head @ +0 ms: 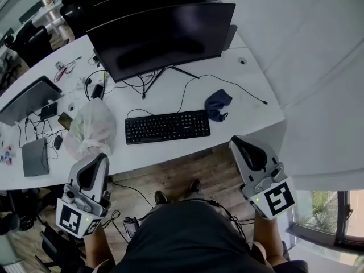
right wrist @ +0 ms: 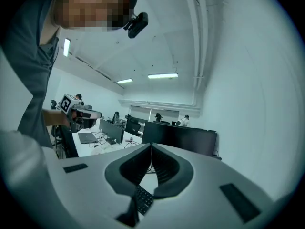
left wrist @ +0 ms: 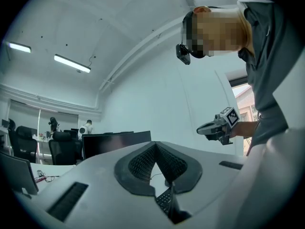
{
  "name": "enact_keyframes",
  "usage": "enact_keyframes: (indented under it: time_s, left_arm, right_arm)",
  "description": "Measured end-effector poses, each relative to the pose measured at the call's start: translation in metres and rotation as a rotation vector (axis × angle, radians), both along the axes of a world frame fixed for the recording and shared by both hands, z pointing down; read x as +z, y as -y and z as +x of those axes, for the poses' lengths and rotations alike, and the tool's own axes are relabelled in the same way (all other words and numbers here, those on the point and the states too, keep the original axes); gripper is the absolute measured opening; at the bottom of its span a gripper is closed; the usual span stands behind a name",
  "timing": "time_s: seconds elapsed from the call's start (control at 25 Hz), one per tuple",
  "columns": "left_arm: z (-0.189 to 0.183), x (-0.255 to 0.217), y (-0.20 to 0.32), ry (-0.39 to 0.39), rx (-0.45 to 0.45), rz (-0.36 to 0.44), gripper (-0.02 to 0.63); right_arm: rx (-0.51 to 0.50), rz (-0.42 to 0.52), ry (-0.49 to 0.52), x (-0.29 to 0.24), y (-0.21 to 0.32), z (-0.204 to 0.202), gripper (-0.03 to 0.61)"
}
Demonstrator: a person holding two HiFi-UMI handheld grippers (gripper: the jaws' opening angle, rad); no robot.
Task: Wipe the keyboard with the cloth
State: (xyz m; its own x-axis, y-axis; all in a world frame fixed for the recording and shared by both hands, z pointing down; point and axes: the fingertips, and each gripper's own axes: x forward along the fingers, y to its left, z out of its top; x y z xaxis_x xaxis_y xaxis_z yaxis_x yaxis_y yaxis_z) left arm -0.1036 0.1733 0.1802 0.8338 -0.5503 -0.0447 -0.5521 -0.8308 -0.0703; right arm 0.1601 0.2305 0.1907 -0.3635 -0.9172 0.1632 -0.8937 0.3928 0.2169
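Head cam looks steeply down on tabletop; both gripper views face approx. level from its front edge, sharing keyboard & monitor.

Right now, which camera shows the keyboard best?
The head view: the whole keyboard lies in plain sight on the desk, seen from above. The left and right gripper views each catch only a sliver of its keys, low in the gap between the jaws.
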Motion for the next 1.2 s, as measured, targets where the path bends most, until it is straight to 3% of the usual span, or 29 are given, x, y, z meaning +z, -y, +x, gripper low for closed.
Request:
enact_keyframes:
  time_s: [0.36, 0.44, 0.72, 0.88, 1.0, 1.08, 1.2]
  left_arm:
    - [0.072, 0.011, -0.004, 0.092, -0.077, -0.026, 0.005]
    - [0.076, 0.016, 0.000, 0.109, -0.082, -0.039, 0.005]
    - [0.071, 0.035, 0.050, 0.105, -0.045, -0.089, 0.005]
    - [0.059, 0.042, 0.087, 0.079, -0.003, -0.112, 0.005]
    - [0.051, 0.047, 0.115, 0.062, 0.027, -0.133, 0.005]
    - [0.047, 0.051, 0.131, 0.061, 0.048, -0.145, 0.005]
    - [0.044, 0.058, 0.150, 0.080, 0.064, -0.162, 0.005]
  right_arm:
    - [-0.116, -0.318, 0.052, 0.145, 0.073, 0.082, 0.022]
    - [-0.109, -0.386, 0.046, 0.181, 0.100, 0.097, 0.179]
    - [-0.015, -0.692, -0.044, 0.333, 0.194, 0.140, 0.236]
    - [0.027, -0.840, -0.118, 0.410, 0.210, 0.146, 0.236]
    - [0.117, -0.915, -0.142, 0.449, 0.212, 0.162, 0.231]
    - [0.207, -0.945, -0.103, 0.459, 0.212, 0.176, 0.083]
    - [0.260, -0.925, -0.043, 0.430, 0.212, 0.174, 0.054]
